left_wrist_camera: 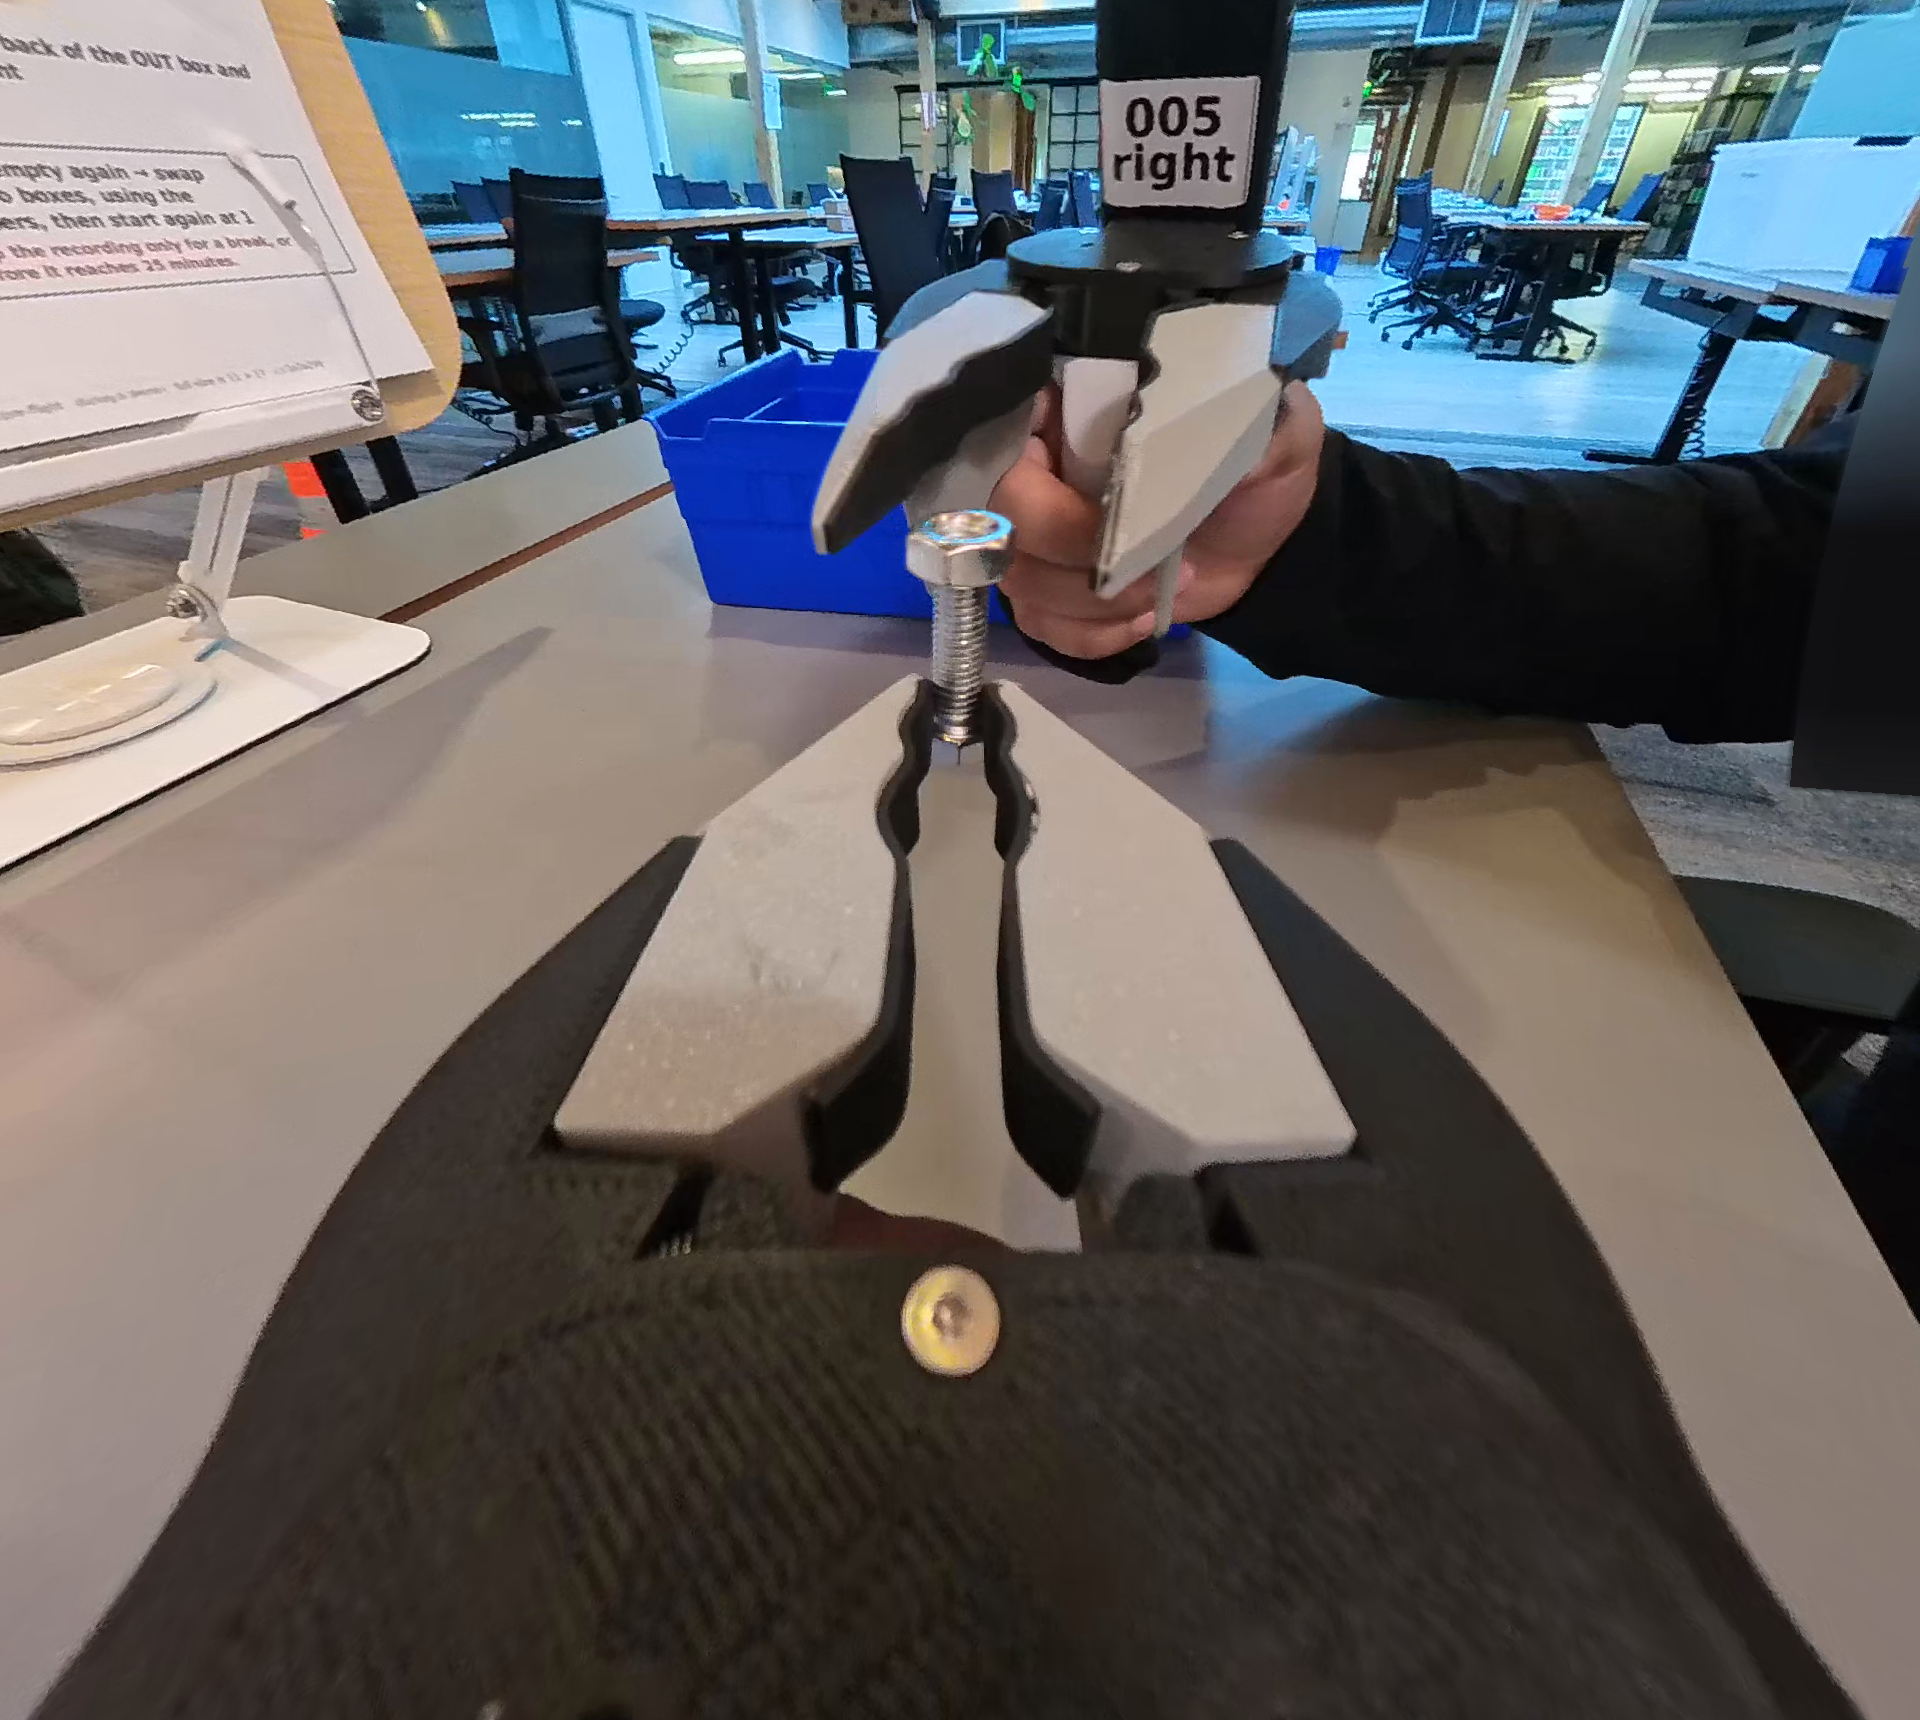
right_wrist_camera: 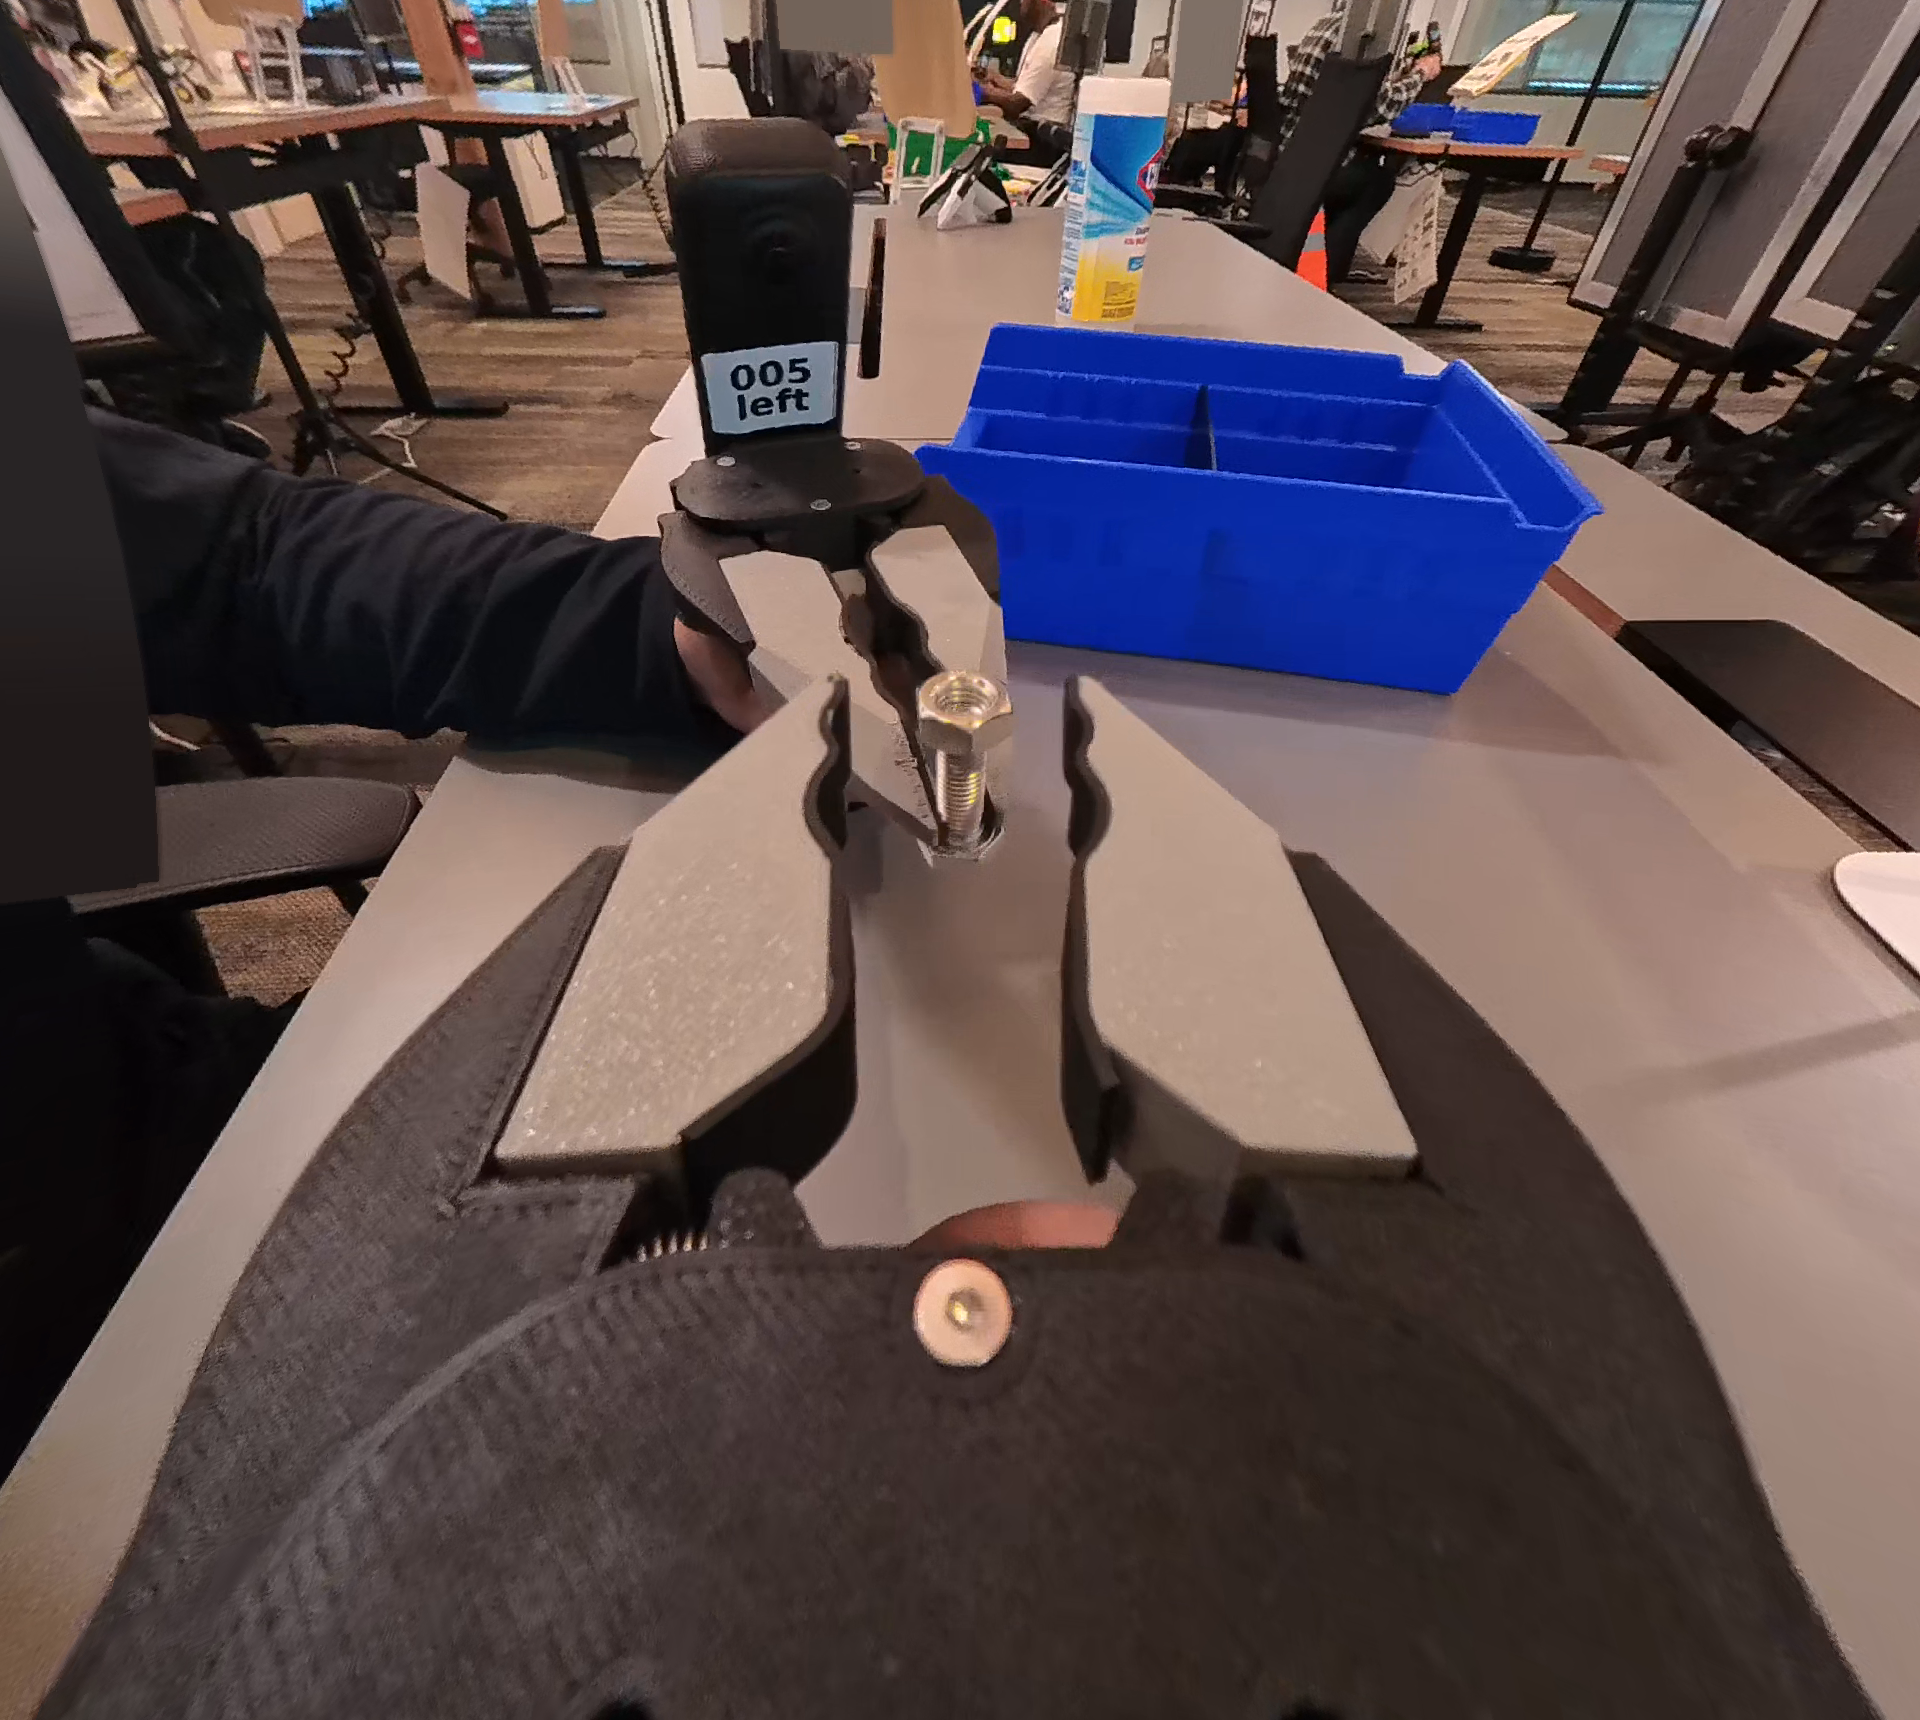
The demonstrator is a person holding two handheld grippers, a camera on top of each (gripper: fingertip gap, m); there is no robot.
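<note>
A silver bolt (left_wrist_camera: 953, 652) stands upright on the grey table (left_wrist_camera: 520, 839), head down, with a hex nut (left_wrist_camera: 958, 543) on its upper end. My left gripper (left_wrist_camera: 956, 720) is shut on the bolt's threaded shaft low down. It also shows in the right wrist view (right_wrist_camera: 935, 823), gripping the bolt (right_wrist_camera: 961, 787) just above the head. My right gripper (right_wrist_camera: 954, 696) is open, with a finger on each side of the nut (right_wrist_camera: 963, 709) and gaps between. In the left wrist view the right gripper (left_wrist_camera: 977, 556) hangs over the nut, held by a hand in a black sleeve.
A blue divided bin (right_wrist_camera: 1247, 569) stands on the table just behind the bolt, also in the left wrist view (left_wrist_camera: 748, 486). A white document stand (left_wrist_camera: 156, 268) is at the left. A wipes canister (right_wrist_camera: 1110, 205) stands farther back. Office desks and chairs lie beyond. Both grippers' tips are close together, under 4 cm apart.
</note>
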